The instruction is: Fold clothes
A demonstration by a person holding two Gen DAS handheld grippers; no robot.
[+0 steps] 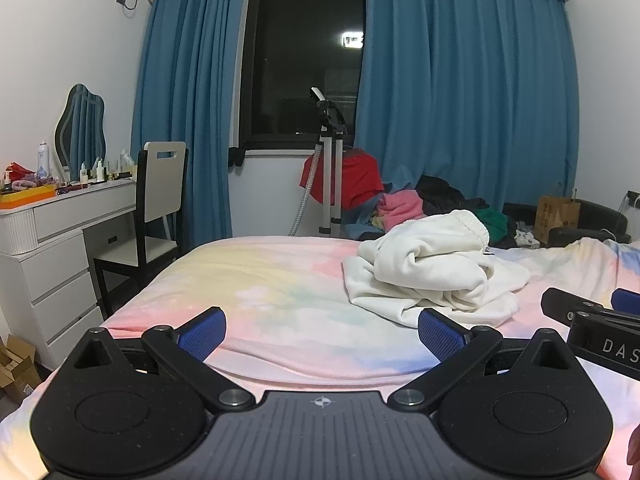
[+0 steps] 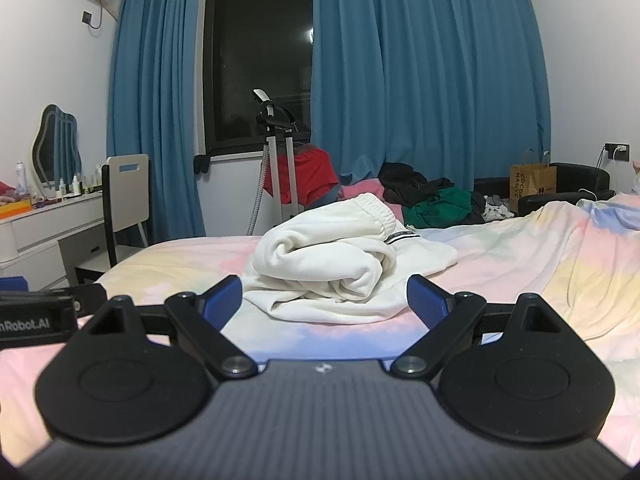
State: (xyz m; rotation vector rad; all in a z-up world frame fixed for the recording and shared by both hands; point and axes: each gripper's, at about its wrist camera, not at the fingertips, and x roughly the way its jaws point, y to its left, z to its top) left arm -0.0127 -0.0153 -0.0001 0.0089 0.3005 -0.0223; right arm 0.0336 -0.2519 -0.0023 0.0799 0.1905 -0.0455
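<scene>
A crumpled white garment (image 1: 436,268) with an elastic waistband lies bunched on the pastel bedspread (image 1: 256,280). In the right wrist view the white garment (image 2: 336,264) sits straight ahead, just beyond the fingertips. My left gripper (image 1: 320,332) hovers open over the bed, left of and nearer than the garment, with nothing between its blue pads. My right gripper (image 2: 324,304) is open too, empty, its fingers flanking the garment's near edge without touching it. The right gripper's body (image 1: 600,332) shows at the right edge of the left wrist view.
Behind the bed lies a pile of clothes (image 2: 432,196) in pink, black and green, beside a garment steamer stand (image 1: 330,168) with red cloth. A white dresser (image 1: 52,240) and chair (image 1: 156,200) stand at left. A paper bag (image 2: 532,180) and black seat sit at right. Blue curtains (image 1: 460,80) frame the window.
</scene>
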